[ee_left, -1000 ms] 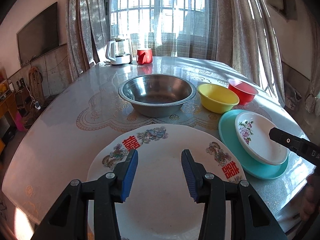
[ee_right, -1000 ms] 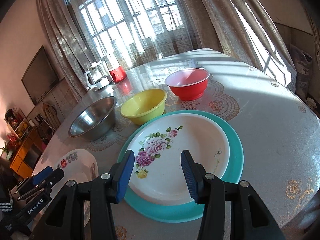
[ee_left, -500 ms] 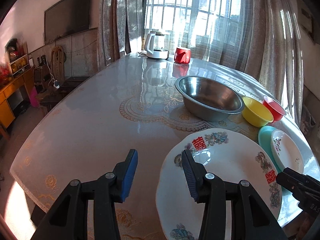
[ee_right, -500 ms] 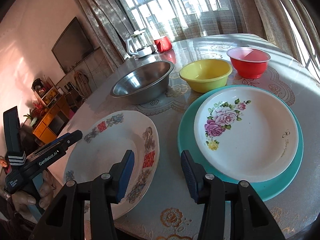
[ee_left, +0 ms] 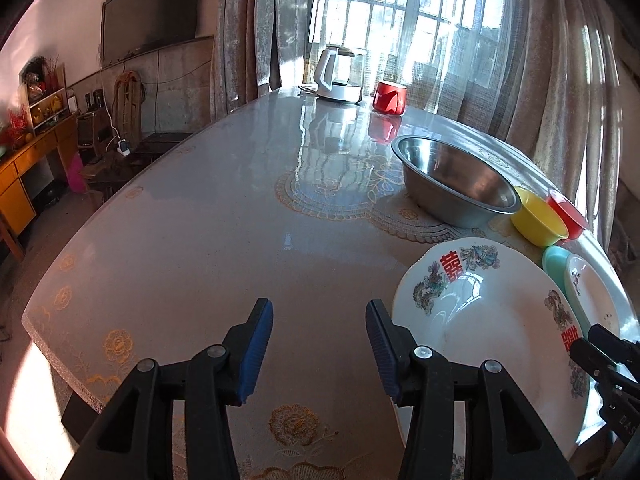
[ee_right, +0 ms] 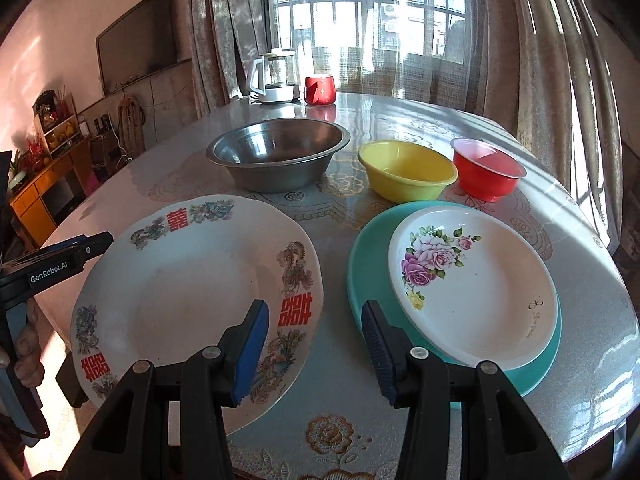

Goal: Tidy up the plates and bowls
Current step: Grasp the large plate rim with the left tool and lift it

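Worktop (ee_left: 208,216) fills the left wrist view. Left tool (ee_left: 319,344) hangs over bare surface, pads apart, holding nothing. Large dragon plate (ee_left: 488,320) lies just right of it, its near rim hidden behind the tool's right finger. Beyond the plate: steel bowl (ee_left: 456,180), yellow bowl (ee_left: 538,220), red bowl (ee_left: 568,212), the last partly hidden by the yellow one. Teal plate (ee_left: 556,258) and flowered plate (ee_left: 592,292) are squeezed at frame edge, hard to read.

Right wrist view: right tool (ee_right: 314,344), pads apart and empty, sits between the dragon plate (ee_right: 192,292) and the teal plate (ee_right: 368,264). Flowered plate (ee_right: 476,292) rests on the teal one. Kettle (ee_right: 276,76) and red mug (ee_right: 320,90) stand far behind the steel bowl (ee_right: 280,156).
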The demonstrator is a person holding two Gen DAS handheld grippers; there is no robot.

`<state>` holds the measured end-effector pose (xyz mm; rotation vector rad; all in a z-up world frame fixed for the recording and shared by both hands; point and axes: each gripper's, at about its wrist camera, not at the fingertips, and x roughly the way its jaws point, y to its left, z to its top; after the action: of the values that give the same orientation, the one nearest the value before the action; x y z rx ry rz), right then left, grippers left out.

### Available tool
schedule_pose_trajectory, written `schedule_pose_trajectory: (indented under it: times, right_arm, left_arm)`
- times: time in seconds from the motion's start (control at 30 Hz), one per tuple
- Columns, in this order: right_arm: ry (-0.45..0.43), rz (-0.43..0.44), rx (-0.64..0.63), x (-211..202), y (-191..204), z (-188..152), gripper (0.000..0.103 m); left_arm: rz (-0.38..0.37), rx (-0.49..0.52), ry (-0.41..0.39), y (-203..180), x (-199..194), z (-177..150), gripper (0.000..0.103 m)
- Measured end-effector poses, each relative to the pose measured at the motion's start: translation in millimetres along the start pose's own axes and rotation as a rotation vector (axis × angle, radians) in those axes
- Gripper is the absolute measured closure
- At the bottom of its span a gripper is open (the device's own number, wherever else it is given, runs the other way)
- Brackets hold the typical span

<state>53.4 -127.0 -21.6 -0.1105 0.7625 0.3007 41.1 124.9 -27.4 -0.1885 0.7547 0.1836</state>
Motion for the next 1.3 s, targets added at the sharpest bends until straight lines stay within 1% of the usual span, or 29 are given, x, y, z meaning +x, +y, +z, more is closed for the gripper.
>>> schedule_pose_trajectory:
  times: [0.5, 0.73, 0.83, 1.0, 1.1, 1.13, 1.23, 1.3]
  right_arm:
    - [0.015, 0.033, 0.008, 7.4, -0.3, -4.1, 0.054]
    - [0.029, 0.051, 0.008, 10.7, 2.6, -5.8, 0.054]
    - [0.04, 0.065, 0.017, 13.4, 2.6, -6.5, 0.054]
    - [0.066, 0.142, 0.057, 19.8, 0.1, -9.1, 0.054]
    - [0.084, 0.215, 0.099, 25.7, -3.1, -11.4, 0.053]
    - [0.07, 0.225, 0.105, 25.5, -3.4, -11.2, 0.054]
    - [0.064, 0.253, 0.128, 27.4, -5.5, -9.8, 0.053]
    - [0.054, 0.265, 0.133, 28.5, -5.5, -9.7, 0.054]
  left_arm:
    - [-0.086, -0.018, -0.026, 5.5, -8.6, 0.4, 0.05]
    - [-0.17, 0.018, -0.011, 1.5, -7.8, -2.6, 0.049]
    - [-0.185, 0.053, -0.001, -4.9, -5.7, -5.4, 0.049]
    - [-0.236, 0.079, 0.034, -13.4, 3.0, -8.0, 0.05]
    - [-0.264, 0.085, 0.053, -18.0, 9.0, -7.5, 0.05]
    - [-0.268, 0.089, 0.057, -19.6, 11.2, -7.3, 0.051]
    - [-0.274, 0.097, 0.075, -22.8, 18.7, -7.5, 0.054]
    - [-0.293, 0.116, 0.079, -26.8, 19.2, -7.6, 0.062]
